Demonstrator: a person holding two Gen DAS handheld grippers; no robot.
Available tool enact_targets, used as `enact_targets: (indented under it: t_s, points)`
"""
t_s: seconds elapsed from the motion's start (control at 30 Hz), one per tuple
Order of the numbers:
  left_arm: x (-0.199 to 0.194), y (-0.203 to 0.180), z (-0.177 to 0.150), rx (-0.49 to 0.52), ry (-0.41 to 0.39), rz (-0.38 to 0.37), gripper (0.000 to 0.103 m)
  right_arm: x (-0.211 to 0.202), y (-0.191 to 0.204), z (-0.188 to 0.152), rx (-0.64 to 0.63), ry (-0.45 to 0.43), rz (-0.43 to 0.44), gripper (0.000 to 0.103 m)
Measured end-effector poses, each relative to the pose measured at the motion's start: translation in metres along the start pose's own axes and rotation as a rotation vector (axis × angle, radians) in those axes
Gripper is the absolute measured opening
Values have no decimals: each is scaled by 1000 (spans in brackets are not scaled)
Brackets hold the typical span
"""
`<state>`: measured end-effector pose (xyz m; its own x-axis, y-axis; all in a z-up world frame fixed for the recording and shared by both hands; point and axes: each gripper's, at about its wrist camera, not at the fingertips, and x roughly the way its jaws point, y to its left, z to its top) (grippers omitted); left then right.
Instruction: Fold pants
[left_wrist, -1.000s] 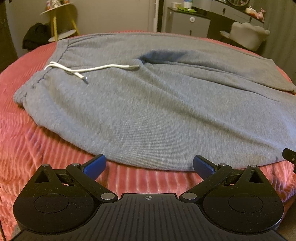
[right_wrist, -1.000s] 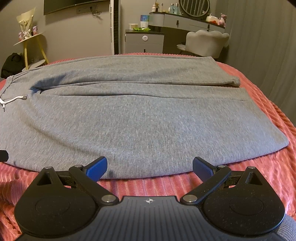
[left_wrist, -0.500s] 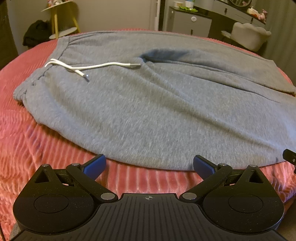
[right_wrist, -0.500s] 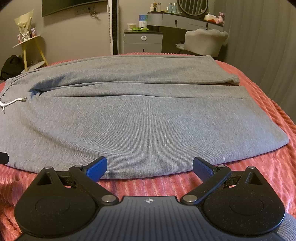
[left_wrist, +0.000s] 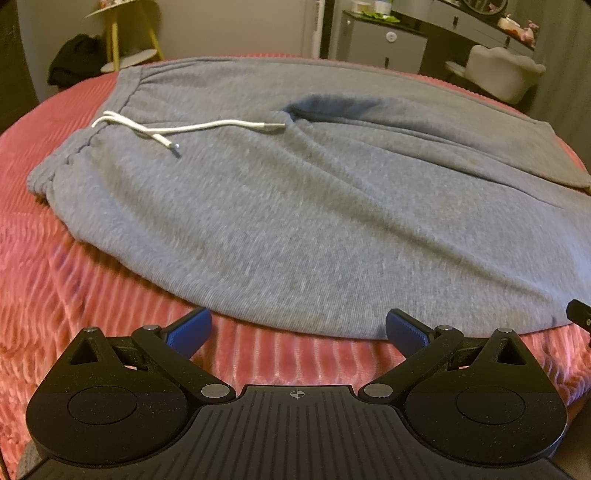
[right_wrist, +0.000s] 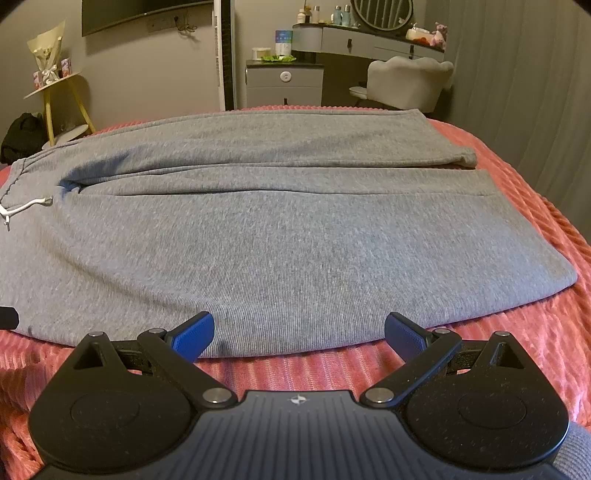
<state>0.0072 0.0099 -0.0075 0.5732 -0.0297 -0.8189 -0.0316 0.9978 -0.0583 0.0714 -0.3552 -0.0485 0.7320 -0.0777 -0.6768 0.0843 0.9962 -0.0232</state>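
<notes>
Pants (left_wrist: 314, 221) just beyond left gripper (left_wrist: 298, 328)

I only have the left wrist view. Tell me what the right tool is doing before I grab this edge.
Observer: The right tool is open and holds nothing. It is poised at the near edge of the pants.
Operator: Report the near leg's end; it runs off my frame.
Observer: The near leg's hem lies flat and unfolded on the pink bedspread, off to that tool's right.
</notes>
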Motion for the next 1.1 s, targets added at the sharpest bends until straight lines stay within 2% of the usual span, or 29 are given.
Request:
enact_targets:
  t_s: [0.6,1.1]
  points:
    - [1,4,1,-27,4,-6,103,0,1,0,8,3,-8,99]
    - [0,5,3,-35,3,-13,103,8,-4,5,40,41,25,99]
